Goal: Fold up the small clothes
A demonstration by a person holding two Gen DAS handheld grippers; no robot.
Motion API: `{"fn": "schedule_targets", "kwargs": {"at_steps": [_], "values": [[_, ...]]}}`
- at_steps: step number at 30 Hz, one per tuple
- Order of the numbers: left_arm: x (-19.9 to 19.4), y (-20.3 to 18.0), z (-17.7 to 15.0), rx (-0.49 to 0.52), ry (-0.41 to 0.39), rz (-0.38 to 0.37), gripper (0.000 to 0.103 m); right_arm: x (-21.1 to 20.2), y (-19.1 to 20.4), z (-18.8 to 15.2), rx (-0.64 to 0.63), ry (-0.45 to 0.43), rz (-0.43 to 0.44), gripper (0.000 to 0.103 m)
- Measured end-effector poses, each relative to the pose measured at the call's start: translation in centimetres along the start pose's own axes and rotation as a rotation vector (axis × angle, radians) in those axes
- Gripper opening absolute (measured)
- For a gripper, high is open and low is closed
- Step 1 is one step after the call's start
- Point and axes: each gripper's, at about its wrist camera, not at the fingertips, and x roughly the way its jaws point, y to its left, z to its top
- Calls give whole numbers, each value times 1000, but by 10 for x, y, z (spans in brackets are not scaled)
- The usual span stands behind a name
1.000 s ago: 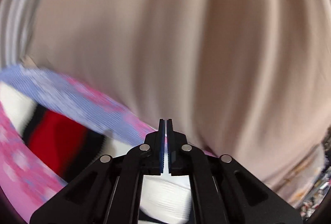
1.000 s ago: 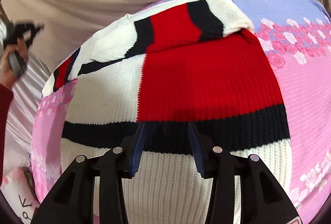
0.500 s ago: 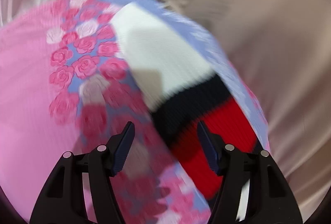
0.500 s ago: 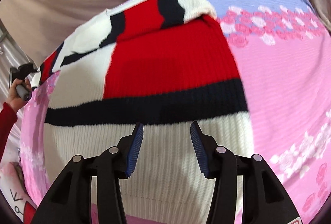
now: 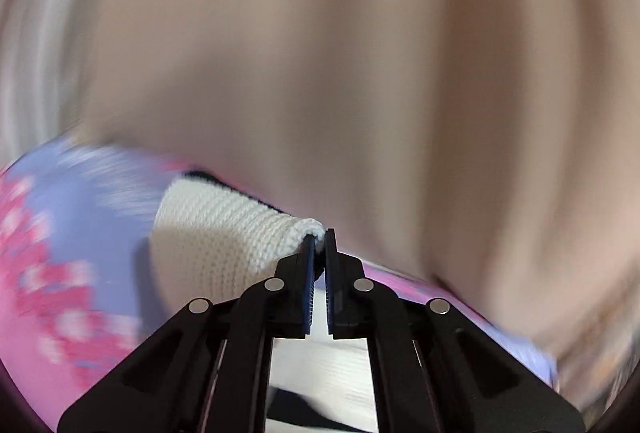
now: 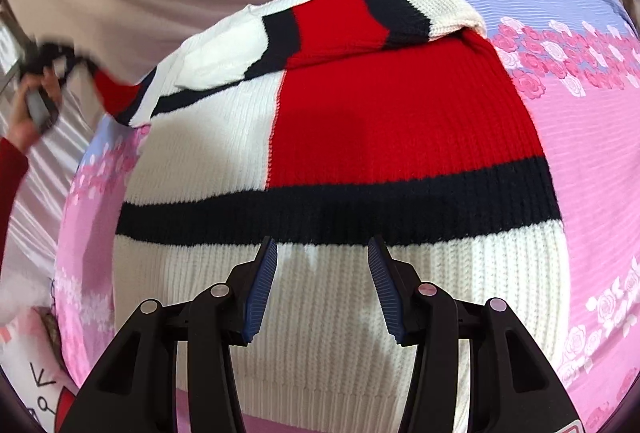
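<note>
1. Sweater (image 6: pixel 328 153) lies spread on the pink floral bedsheet (image 6: pixel 592 161), hem towards you, right sleeve (image 6: pixel 360 17) already folded across the chest.
2. Your left gripper (image 5: pixel 319 237) is pinched tight on the white cuff (image 5: pixel 240 233) of the left sleeve (image 6: pixel 132 93), with knit poking out at the tips. In the right wrist view that sleeve stretches off the sweater's left edge towards your hand (image 6: pixel 28 113).
3. Your right gripper (image 6: pixel 322 265) hovers over the white ribbed band near the hem, jaws apart, nothing between them.
4. To do this fold well, I'd carry the cuff across in a low arc and lay the sleeve flat over the chest, parallel to the one already there. Keep the pinch until the cuff rests on the knit. If the body starts to drag, pin the hem band with your right gripper.
5. Against half a second ago: your left jaws stood wide over the sheet beside the sleeve, and have closed onto the cuff since. The sleeve then lay slack at the sweater's edge and is now lifted and pulled taut. The right gripper's spread looks much the same.
</note>
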Motion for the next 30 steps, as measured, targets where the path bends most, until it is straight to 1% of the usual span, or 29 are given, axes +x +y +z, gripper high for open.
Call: {"fn": "schedule_targets", "kwargs": {"at_steps": [1,2,3,4,5,6,7,8,9,10,11,12,13,14,15,16,17,18,19,21,22,24,25,27,29,30], "values": [[8,-45,-19,84,35,-61,4,-1,-2,1,7,-5,0,48],[19,-81,-43,152,88,-109,4,-3,-7,2,22,-13,-1,48],[32,-108,-69,207,142,-133,4,-5,-13,2,37,-19,-3,48],[44,-127,-94,248,193,-141,7,-6,-17,3,46,-23,-5,48],[64,-147,-135,289,286,-150,8,-8,-24,3,55,-28,-14,48],[80,-155,-168,306,372,-141,8,-9,-30,3,61,-32,-24,48],[92,-155,-198,301,440,-122,8,-10,-36,4,66,-34,-35,48],[89,-154,-219,276,473,-106,8,-12,-44,5,75,-38,-47,48],[84,-152,-230,249,486,-95,15,-15,-51,7,80,-46,-57,48],[81,-136,-236,185,486,-88,25,-18,-57,9,82,-54,-67,48],[62,-136,-237,143,472,-75,31,-21,-63,13,79,-63,-78,48],[54,-123,-231,97,444,-53,41,-24,-67,18,62,-78,-89,48],[28,-116,-234,67,415,-34,46,-25,-69,22,50,-86,-95,50],[14,-96,-226,27,376,7,47,-25,-70,30,28,-98,-96,51],[9,-81,-215,-9,354,45,50,-24,-70,38,15,-106,-85,53],[3,-63,-206,-61,339,76,53,-21,-69,47,8,-110,-66,53],[2,-47,-196,-109,334,98,54,-17,-66,61,5,-117,-36,54],[6,-29,-188,-166,339,130,54,-11,-60,75,-11,-125,-19,57],[12,-12,-182,-221,353,155,54,-5,-50,88,-44,-136,-23,58],[19,21,-173,-288,364,205,52,7,-24,109,-159,-166,-53,58],[25,29,-174,-310,369,216,48,14,-6,118,-241,-184,-64,58],[34,44,-172,-363,378,198,43,32,31,128,-393,-203,-59,58],[36,45,-170,-368,376,196,40,44,54,132,-479,-204,-48,59],[39,44,-167,-347,375,215,37,66,85,132,-607,-199,-44,59],[43,43,-166,-327,382,231,34,88,108,130,-706,-184,-53,59],[44,43,-166,-325,384,236,30,103,119,130,-745,-167,-58,56]]}}
